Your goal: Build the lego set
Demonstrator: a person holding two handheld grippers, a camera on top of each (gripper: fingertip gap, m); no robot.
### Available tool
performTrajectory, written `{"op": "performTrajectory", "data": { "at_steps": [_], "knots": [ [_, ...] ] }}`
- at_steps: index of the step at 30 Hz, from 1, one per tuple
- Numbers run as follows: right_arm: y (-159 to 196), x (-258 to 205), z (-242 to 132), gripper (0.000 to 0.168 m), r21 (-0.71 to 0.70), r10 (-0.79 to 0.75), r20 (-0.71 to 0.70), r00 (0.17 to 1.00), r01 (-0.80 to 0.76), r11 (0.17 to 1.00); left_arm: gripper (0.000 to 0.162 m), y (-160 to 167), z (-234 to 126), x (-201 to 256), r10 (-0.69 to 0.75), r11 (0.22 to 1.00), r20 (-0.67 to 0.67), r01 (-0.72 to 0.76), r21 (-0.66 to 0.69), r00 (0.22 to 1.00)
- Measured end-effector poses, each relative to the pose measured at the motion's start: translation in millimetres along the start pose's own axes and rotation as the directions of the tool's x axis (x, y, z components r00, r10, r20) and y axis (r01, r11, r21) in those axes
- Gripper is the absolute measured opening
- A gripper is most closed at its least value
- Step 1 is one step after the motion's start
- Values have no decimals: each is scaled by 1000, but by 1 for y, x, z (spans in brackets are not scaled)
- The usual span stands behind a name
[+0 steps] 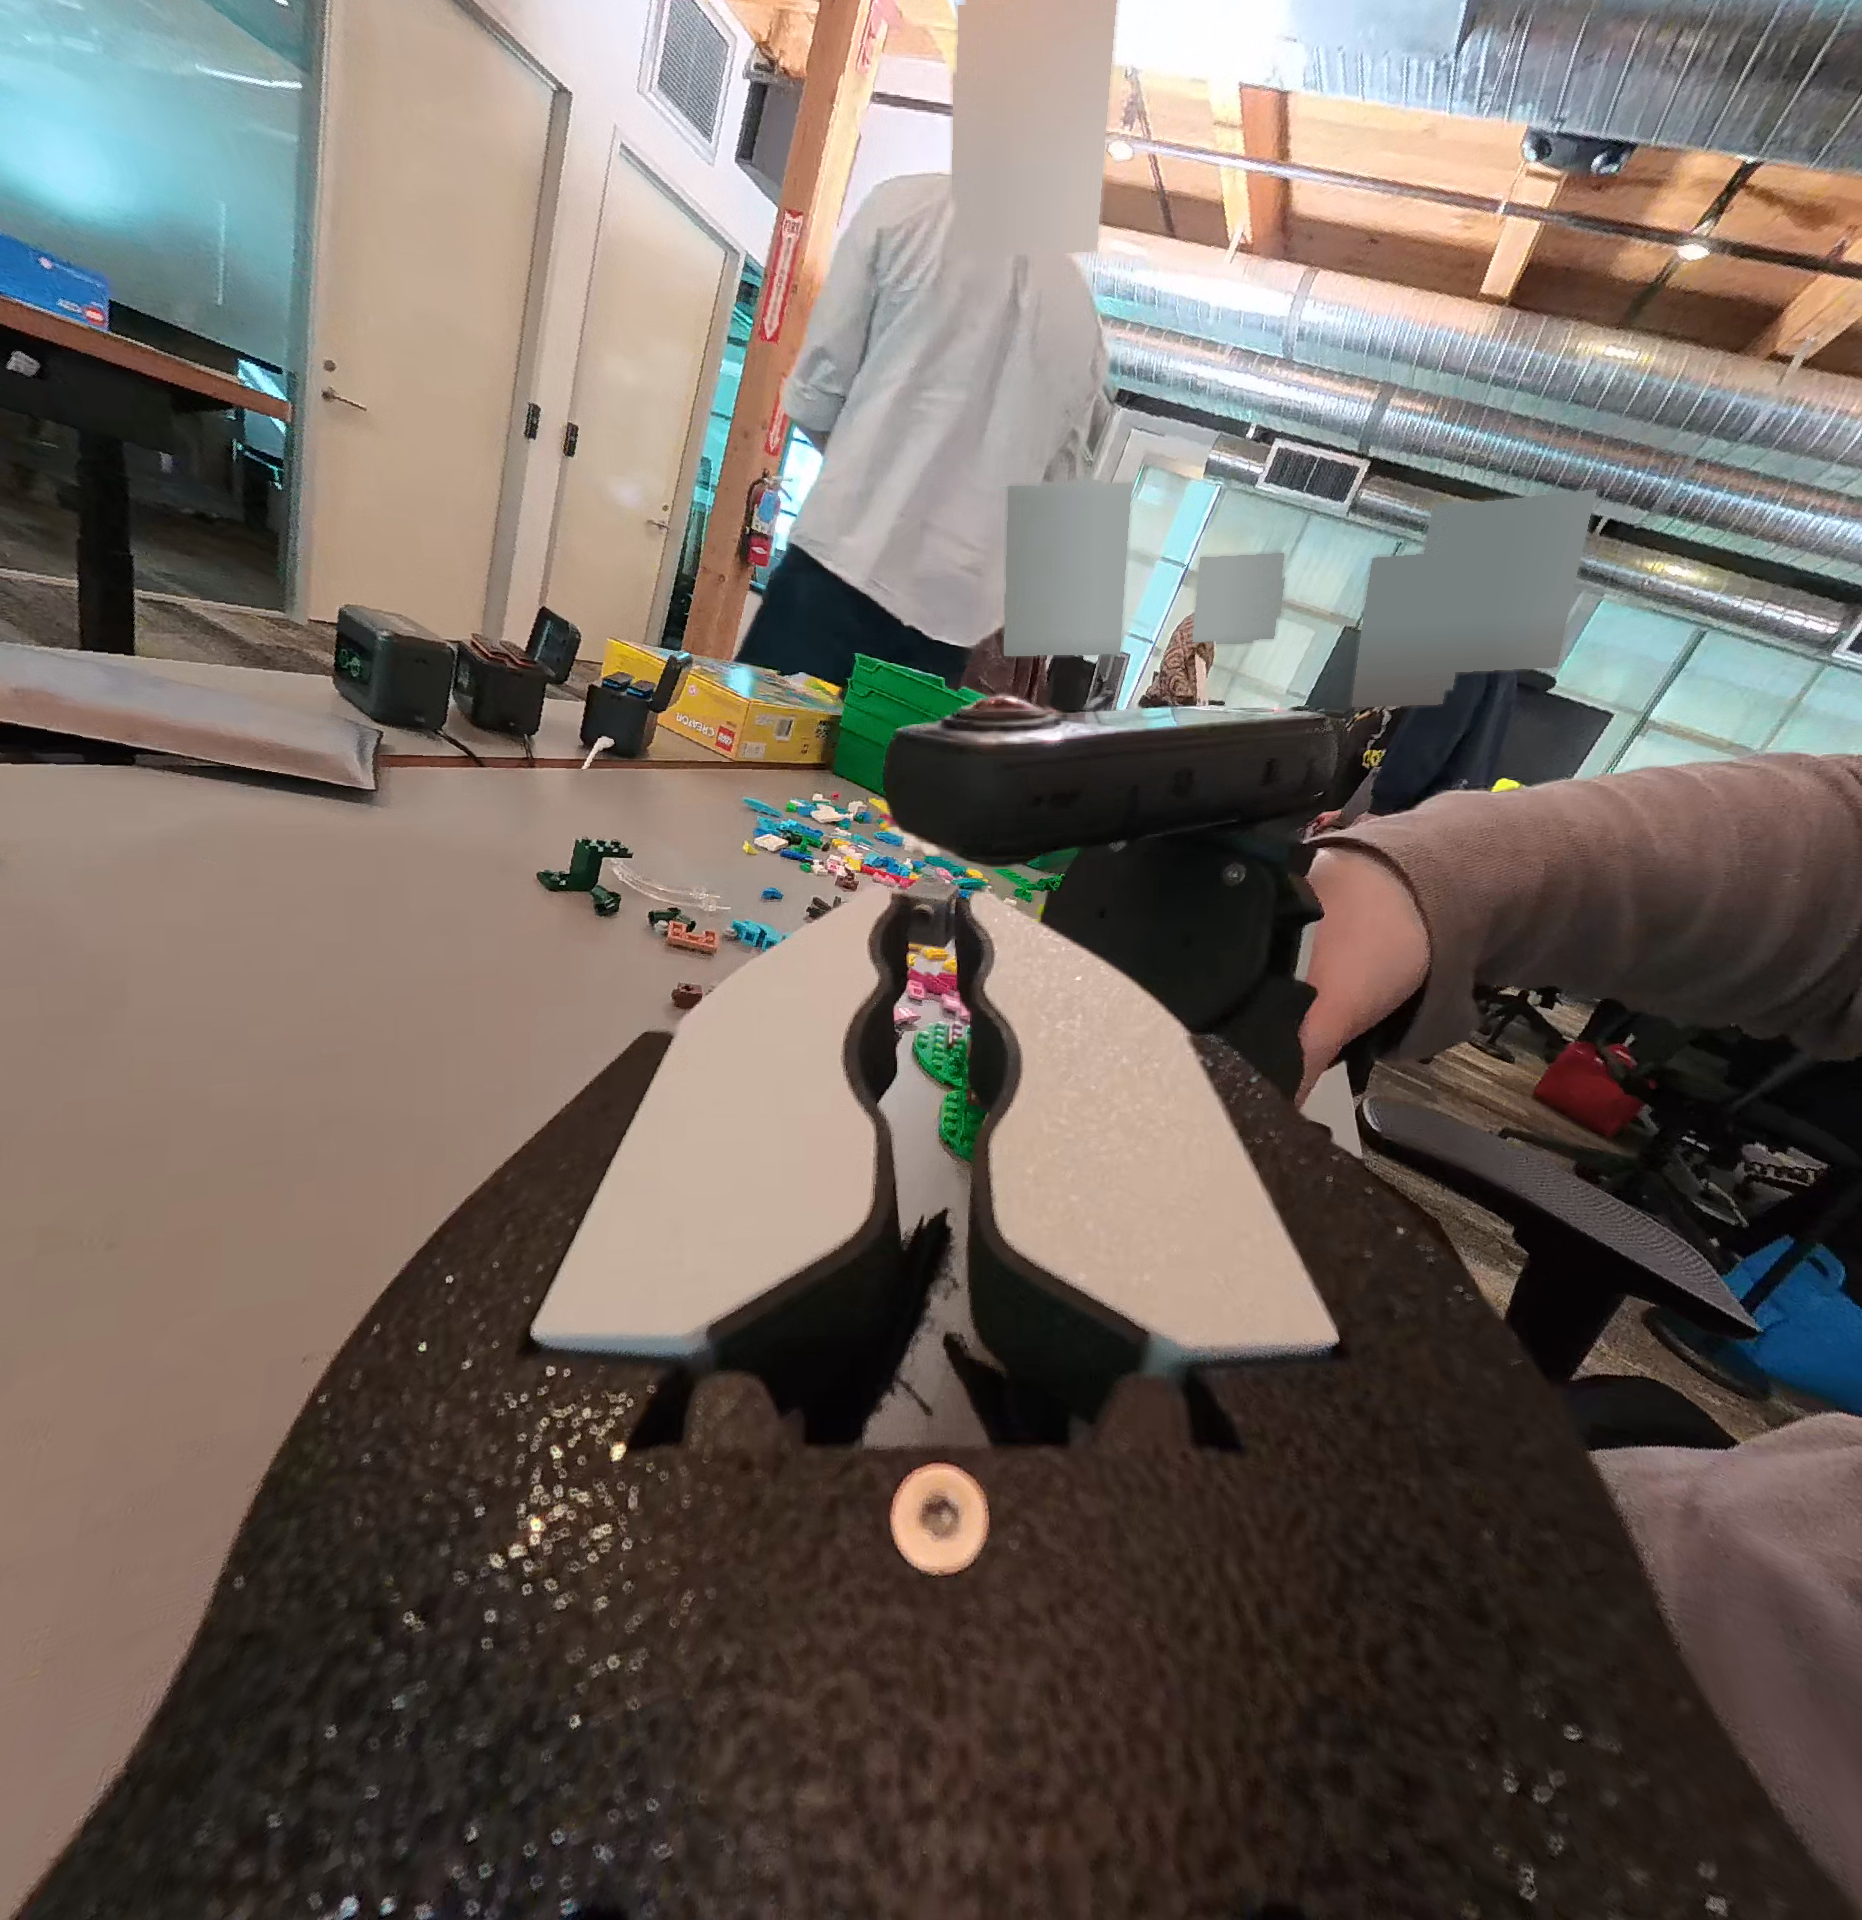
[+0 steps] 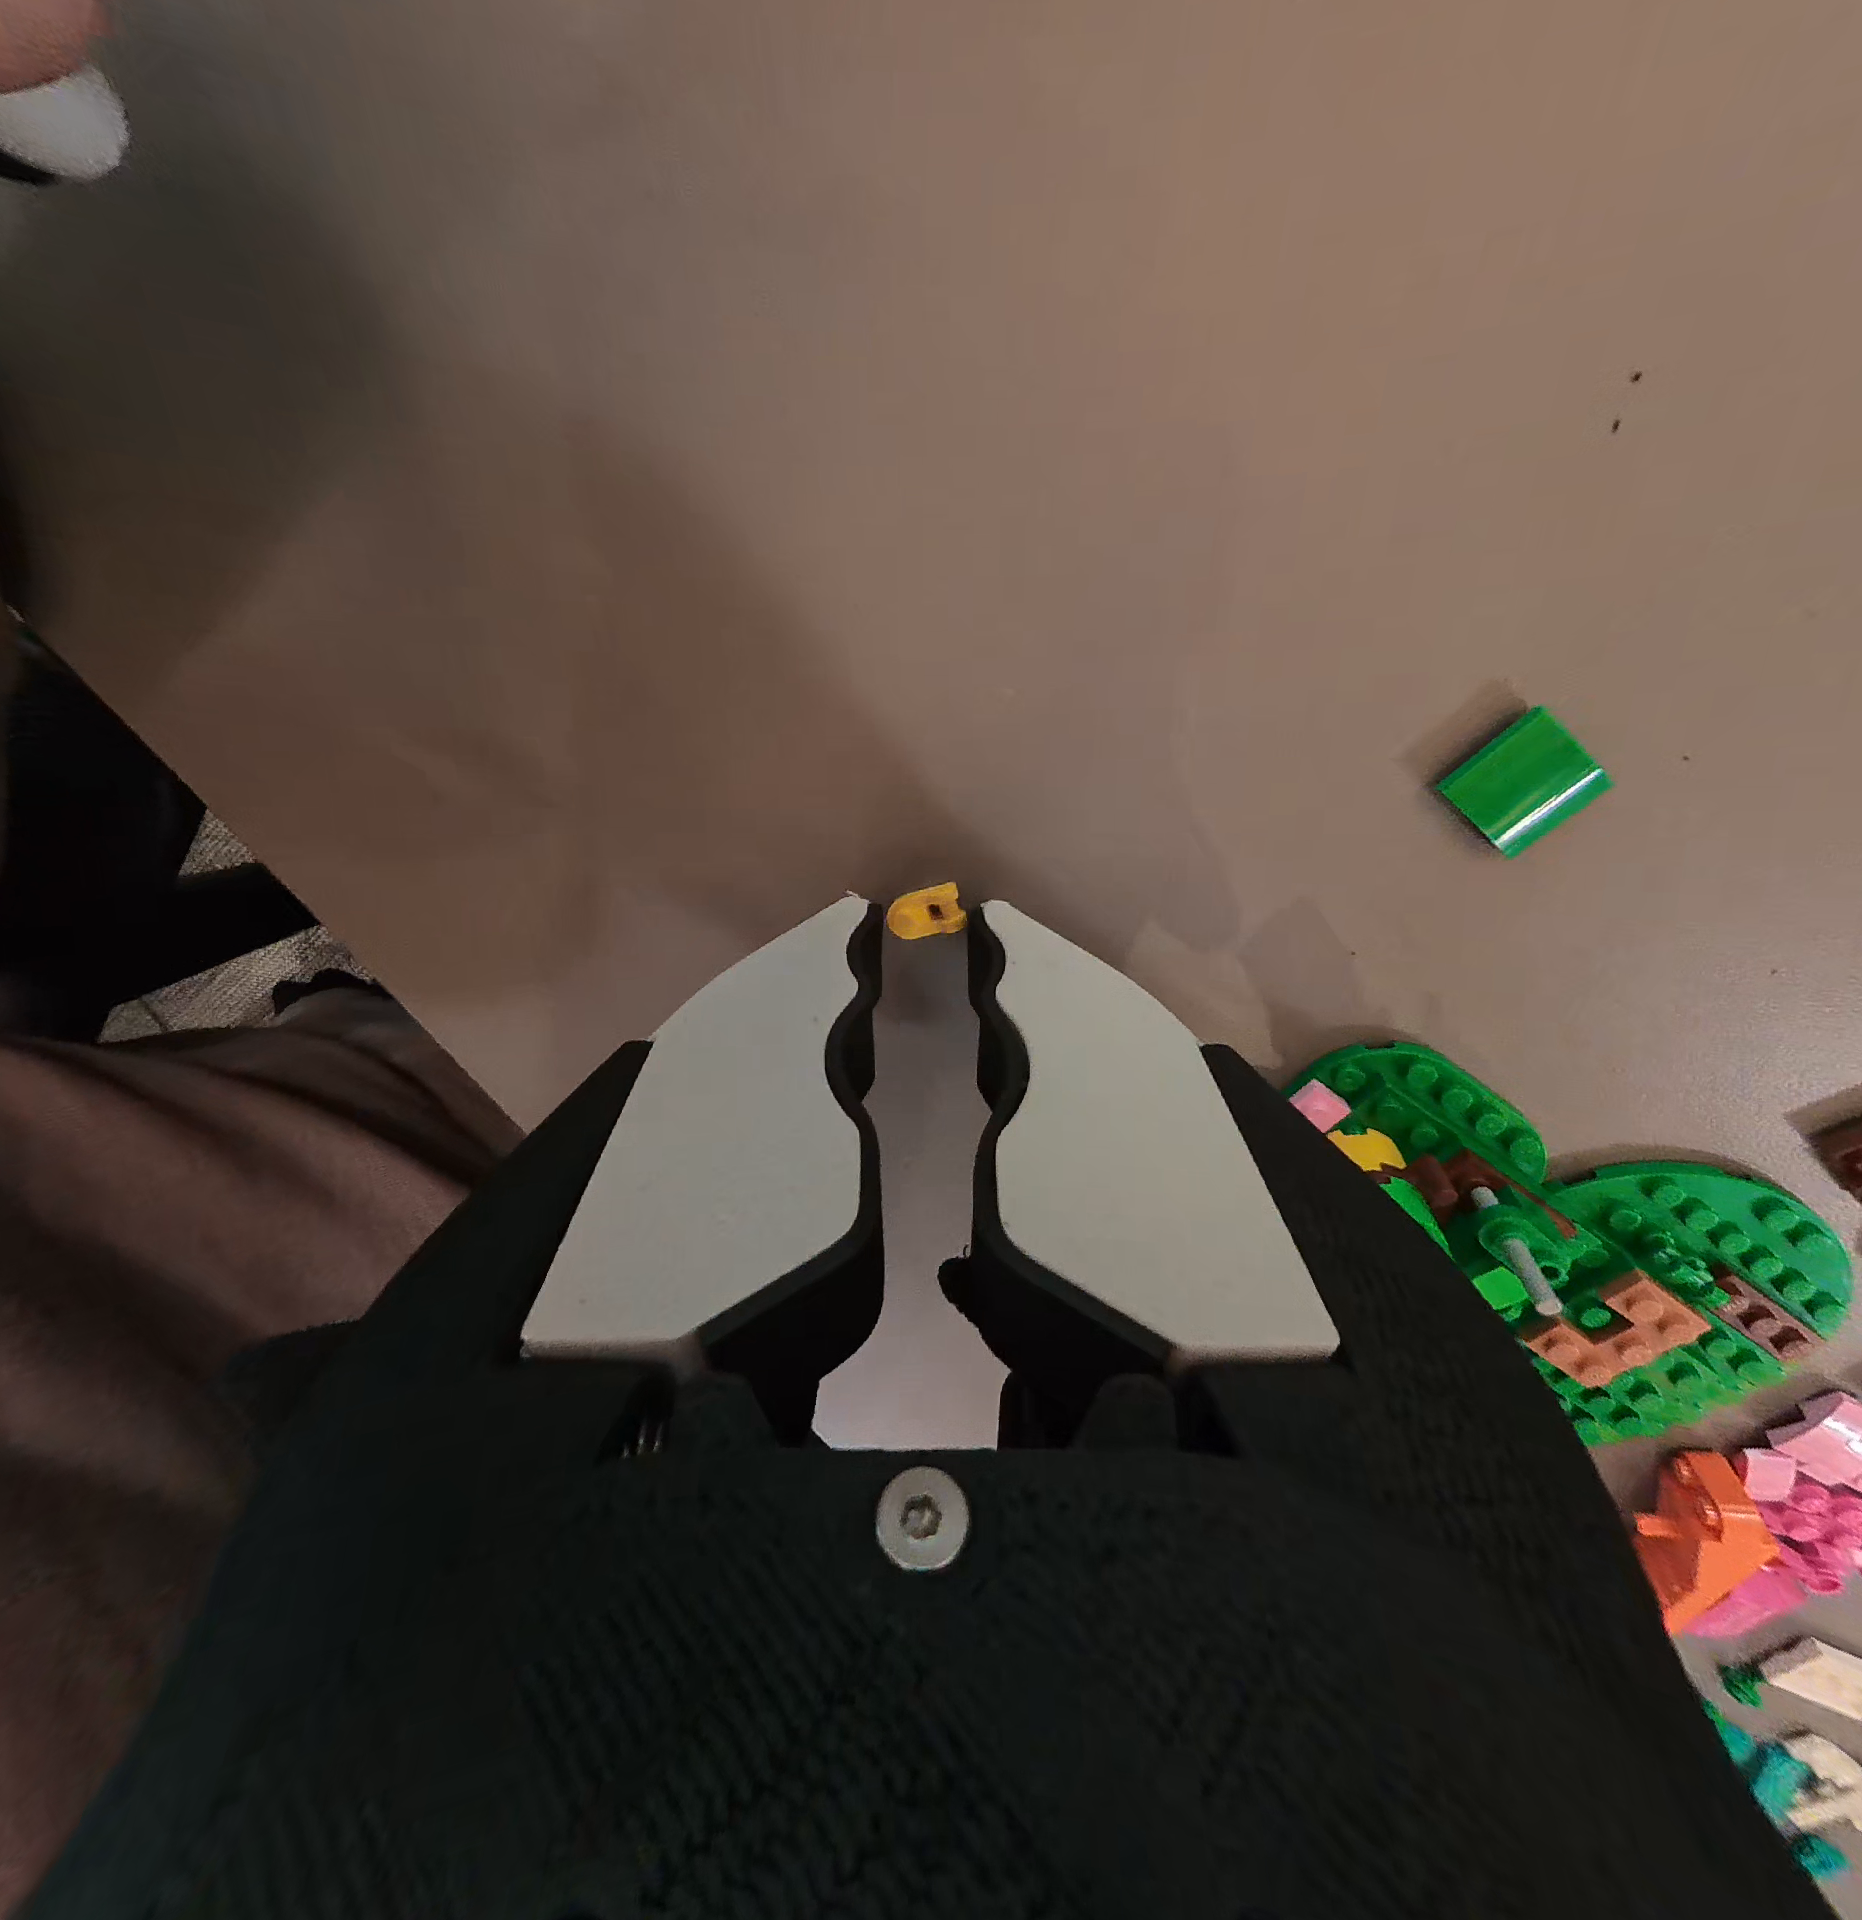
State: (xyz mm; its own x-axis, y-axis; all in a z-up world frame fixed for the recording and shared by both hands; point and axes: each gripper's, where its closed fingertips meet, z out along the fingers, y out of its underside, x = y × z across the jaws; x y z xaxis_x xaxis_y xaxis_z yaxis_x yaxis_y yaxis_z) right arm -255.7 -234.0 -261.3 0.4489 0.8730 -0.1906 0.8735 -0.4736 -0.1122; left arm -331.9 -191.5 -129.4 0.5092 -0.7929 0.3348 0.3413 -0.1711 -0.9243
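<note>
My left gripper (image 1: 929, 906) is shut on a small grey brick (image 1: 933, 918) held at its tips above the table. My right gripper (image 2: 925, 920) is shut on a tiny yellow piece (image 2: 922, 914) just over the beige table (image 2: 1010, 468). The build is a bright green studded baseplate (image 2: 1727, 1252) with brown and tan bricks and a grey axle (image 2: 1519, 1262), to the right of the right gripper. Part of it shows between the left fingers (image 1: 953, 1055). The right gripper's black camera housing (image 1: 1114, 784) and the hand holding it sit just beyond the left tips.
A loose green tile (image 2: 1524, 781) lies on the table. Pink and orange pieces (image 2: 1758, 1527) are heaped at the right. Several loose bricks (image 1: 844, 831), a dark green assembly (image 1: 584, 873), a yellow box (image 1: 740, 712), green bins (image 1: 891, 717) and chargers (image 1: 397, 665) lie farther off. A person (image 1: 937, 416) stands behind. There is about 15 centimeters between the tips of the two grippers. My right tips are roughly 8 centimeters from the loose green tile (image 2: 1524, 781).
</note>
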Motion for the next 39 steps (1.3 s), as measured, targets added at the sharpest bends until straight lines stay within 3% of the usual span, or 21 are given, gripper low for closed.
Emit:
{"op": "performTrajectory", "data": {
  "at_steps": [7,15,22,28,32,39],
  "knots": [
    [1,-1,3,12,-21,-30,-7,1000,30,999,8,0,1,0,-7,1000,-5,7,2,1000],
    [4,-11,-1,17,-18,-415,-10,910,415,910,8,1,0,-1,-11,1000,-8,11,-2,1000],
    [7,-6,-4,17,45,-163,-47,985,165,985,8,1,-1,-2,-19,1000,-11,19,2,1000],
    [14,-14,-10,4,74,-200,-62,978,205,976,8,2,-1,-2,-23,1000,-14,23,-1,1000],
    [11,-12,-8,0,112,-252,-151,956,269,957,8,-4,-2,-1,-24,999,-20,25,27,1000],
    [-2,-24,-20,0,382,-137,-170,976,193,904,8,-7,0,1,-37,998,-30,38,53,999]
  ]
}}
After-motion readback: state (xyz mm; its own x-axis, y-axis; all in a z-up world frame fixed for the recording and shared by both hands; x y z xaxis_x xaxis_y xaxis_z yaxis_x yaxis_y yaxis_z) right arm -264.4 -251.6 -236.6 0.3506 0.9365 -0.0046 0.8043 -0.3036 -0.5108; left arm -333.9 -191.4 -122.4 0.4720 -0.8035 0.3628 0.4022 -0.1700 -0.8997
